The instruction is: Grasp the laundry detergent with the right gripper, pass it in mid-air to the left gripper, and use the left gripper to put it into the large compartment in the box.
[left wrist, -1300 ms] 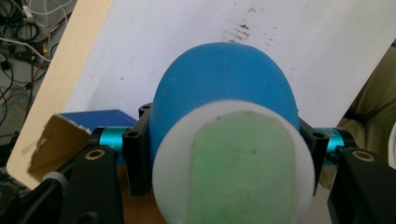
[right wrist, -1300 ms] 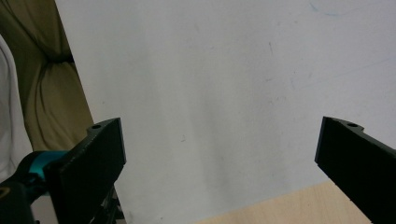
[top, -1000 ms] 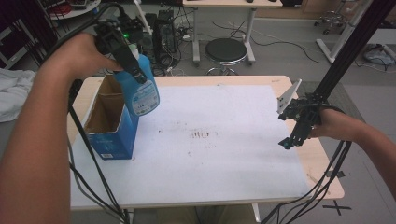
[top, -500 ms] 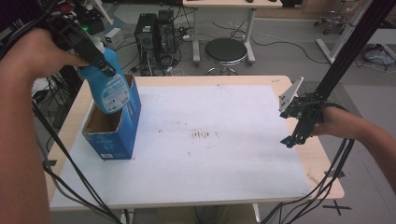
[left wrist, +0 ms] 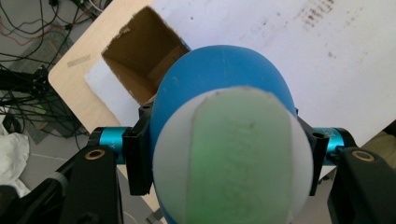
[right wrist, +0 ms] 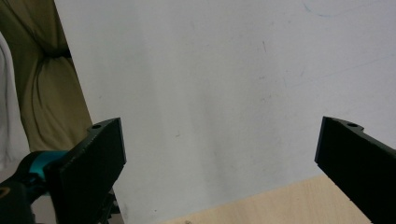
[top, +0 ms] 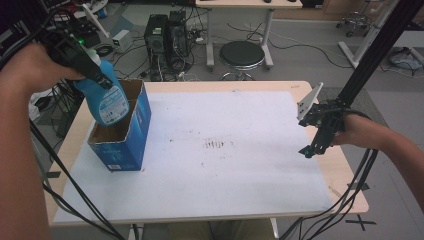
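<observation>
Behind the counter (top: 280, 90) lies a cluttered floor with computer towers, a round stool and loose cables; the counter itself carries a white sheet marked by a few reddish smudges near its middle. At its left end stands an open blue cardboard box (top: 131, 137), mouth upward. I hold the blue bottle (top: 106, 102) in my left gripper (top: 87, 67), jaws closed on its upper body, its white-and-green cap toward the camera in the left gripper view. The bottle hangs tilted, base downward, over the box, its lower end at or just inside the mouth; I cannot tell whether it touches the cardboard. Its long axis points down into the opening, which lies ahead of and below my jaws. My right gripper (top: 320, 132) hovers well apart at the right edge, jaws wide and holding nothing. Judgement: the left hand alone is placed to lower the bottle in.
</observation>
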{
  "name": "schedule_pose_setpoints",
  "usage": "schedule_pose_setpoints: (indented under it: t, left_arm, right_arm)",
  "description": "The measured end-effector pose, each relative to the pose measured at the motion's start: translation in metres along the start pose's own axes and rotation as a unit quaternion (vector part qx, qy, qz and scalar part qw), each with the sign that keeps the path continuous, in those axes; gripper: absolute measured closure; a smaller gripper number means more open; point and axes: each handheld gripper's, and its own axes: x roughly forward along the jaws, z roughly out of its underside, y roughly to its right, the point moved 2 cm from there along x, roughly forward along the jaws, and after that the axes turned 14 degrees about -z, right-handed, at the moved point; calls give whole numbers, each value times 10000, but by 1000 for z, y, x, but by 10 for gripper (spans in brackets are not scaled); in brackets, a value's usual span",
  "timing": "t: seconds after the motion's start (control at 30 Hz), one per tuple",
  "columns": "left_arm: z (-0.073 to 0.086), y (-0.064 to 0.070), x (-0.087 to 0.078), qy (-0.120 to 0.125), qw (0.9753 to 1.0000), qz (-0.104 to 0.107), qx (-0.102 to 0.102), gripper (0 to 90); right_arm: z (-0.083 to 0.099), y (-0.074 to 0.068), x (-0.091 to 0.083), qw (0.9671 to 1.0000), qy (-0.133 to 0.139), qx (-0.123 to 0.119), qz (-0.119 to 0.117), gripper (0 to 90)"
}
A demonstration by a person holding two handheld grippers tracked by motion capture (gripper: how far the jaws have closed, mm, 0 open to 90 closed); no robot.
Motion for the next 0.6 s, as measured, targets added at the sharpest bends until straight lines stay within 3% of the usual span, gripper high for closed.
schedule_pose_setpoints:
  t: [0.33,0.6]
  left_arm:
    - [16,1,39,24,9999,86,85,380]
    - [28,15,83,-100,9996,139,241,380]
  right_arm:
    - [-3,2,3,10000,-55,51,22,9]
    - [-2,6,9,9998,-78,182,-41,9]
